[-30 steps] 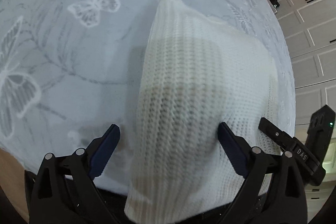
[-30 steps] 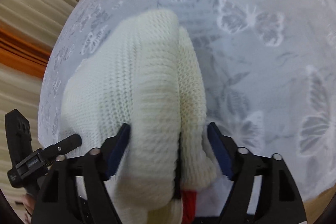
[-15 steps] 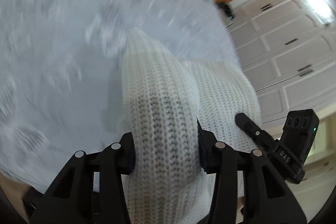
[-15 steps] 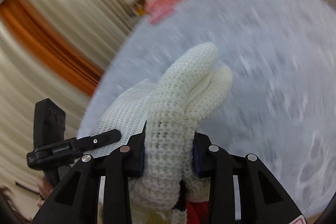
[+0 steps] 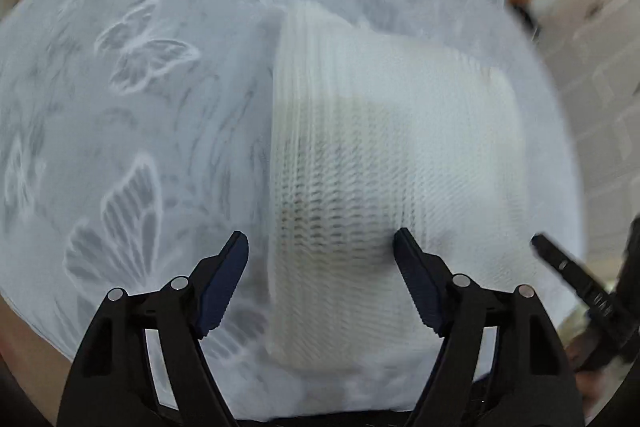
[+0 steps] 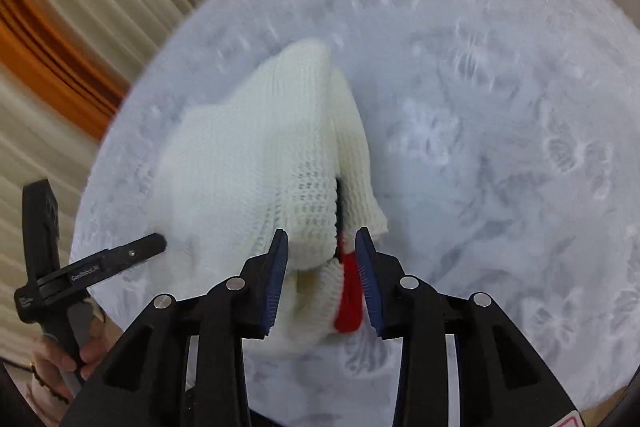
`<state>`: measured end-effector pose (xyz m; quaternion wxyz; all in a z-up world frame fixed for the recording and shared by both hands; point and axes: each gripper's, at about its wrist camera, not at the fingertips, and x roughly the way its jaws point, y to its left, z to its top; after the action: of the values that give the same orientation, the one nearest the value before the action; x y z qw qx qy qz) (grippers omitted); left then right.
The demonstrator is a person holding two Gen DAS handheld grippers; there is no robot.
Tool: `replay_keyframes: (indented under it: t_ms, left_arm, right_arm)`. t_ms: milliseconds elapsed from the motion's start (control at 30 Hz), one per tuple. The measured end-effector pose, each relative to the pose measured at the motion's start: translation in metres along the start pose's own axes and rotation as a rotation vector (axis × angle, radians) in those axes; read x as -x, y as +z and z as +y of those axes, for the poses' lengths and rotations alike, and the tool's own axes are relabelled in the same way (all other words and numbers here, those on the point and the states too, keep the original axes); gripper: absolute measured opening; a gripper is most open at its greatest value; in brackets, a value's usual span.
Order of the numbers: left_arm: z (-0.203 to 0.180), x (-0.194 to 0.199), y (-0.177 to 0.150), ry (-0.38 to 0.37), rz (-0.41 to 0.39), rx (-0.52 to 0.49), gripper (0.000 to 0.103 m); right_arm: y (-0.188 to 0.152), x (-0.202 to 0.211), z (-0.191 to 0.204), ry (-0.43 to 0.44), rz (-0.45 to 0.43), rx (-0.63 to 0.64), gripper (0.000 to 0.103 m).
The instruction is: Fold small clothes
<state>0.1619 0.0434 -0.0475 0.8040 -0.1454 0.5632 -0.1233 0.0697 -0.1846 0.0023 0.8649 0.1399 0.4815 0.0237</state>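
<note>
Butterfly-print bedspread (image 5: 132, 155): we list one white knit garment (image 5: 380, 155) lying folded on it, red trim (image 6: 350, 301) showing at its near edge. Left gripper (image 5: 322, 247) and right gripper (image 6: 322, 247): jaws opening, knit between them, pads not pressing.
</note>
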Motion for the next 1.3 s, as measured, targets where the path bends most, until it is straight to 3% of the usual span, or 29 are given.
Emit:
replay_keyframes:
  t_ms: [33, 67, 167, 267, 300, 367, 400, 467, 533, 600, 667, 767, 867, 933, 1000, 1133, 1300]
  left_arm:
    - [0.001, 0.009, -0.002, 0.002, -0.027, 0.01, 0.085]
    - [0.002, 0.016, -0.004, 0.0, -0.048, 0.013, 0.088]
    - [0.002, 0.02, -0.006, -0.058, -0.075, 0.017, 0.093]
    - [0.008, -0.007, 0.002, -0.059, -0.015, 0.061, 0.093]
    - [0.009, -0.014, 0.004, -0.057, -0.001, 0.077, 0.093]
    - [0.014, -0.026, 0.004, -0.061, 0.029, 0.108, 0.093]
    - [0.016, -0.034, 0.002, -0.078, 0.048, 0.123, 0.092]
    - [0.015, -0.04, 0.003, -0.106, 0.058, 0.127, 0.076]
    - [0.007, -0.033, 0.006, -0.117, 0.043, 0.095, 0.072]
    - [-0.004, -0.031, 0.008, -0.071, 0.024, 0.027, 0.073]
    - [-0.01, -0.039, 0.01, -0.023, 0.027, -0.026, 0.077]
    - [-0.012, -0.052, 0.011, -0.004, 0.055, -0.046, 0.082]
    - [-0.014, -0.051, 0.012, 0.019, 0.045, -0.055, 0.086]
    - [-0.017, -0.042, 0.011, 0.045, 0.025, -0.068, 0.085]
    - [-0.026, -0.025, 0.008, 0.099, -0.019, -0.105, 0.085]
    - [-0.051, 0.012, -0.005, 0.193, -0.155, -0.221, 0.093]
    - [-0.086, 0.04, -0.033, 0.299, -0.293, -0.35, 0.098]
  right_arm:
    - [0.003, 0.003, 0.002, -0.002, -0.006, 0.01, 0.072]
    - [0.011, 0.0, 0.002, 0.012, -0.009, 0.007, 0.078]
    - [0.031, -0.032, -0.006, 0.007, 0.043, -0.008, 0.08]
    - [0.039, -0.088, -0.017, 0.009, 0.169, -0.052, 0.081]
    - [0.038, -0.105, -0.023, 0.046, 0.212, -0.096, 0.081]
    - [0.033, -0.123, -0.032, 0.168, 0.251, -0.187, 0.049]
    - [0.033, -0.12, -0.034, 0.176, 0.241, -0.21, 0.041]
    - [0.035, -0.094, -0.03, 0.207, 0.189, -0.22, 0.033]
    - [0.031, -0.065, -0.027, 0.224, 0.118, -0.209, 0.03]
    - [0.021, -0.058, -0.023, 0.17, 0.092, -0.17, 0.031]
    - [0.009, -0.084, -0.026, 0.099, 0.167, -0.173, 0.031]
    - [0.0, -0.086, -0.032, 0.107, 0.146, -0.22, 0.033]
    - [0.001, -0.076, -0.037, 0.108, 0.12, -0.255, 0.042]
    - [0.004, -0.06, -0.036, 0.098, 0.074, -0.25, 0.042]
    - [0.003, -0.034, -0.032, 0.072, 0.014, -0.209, 0.046]
    - [-0.001, 0.009, -0.021, -0.063, -0.102, -0.095, 0.071]
    - [-0.032, 0.05, -0.015, -0.21, -0.202, 0.029, 0.082]
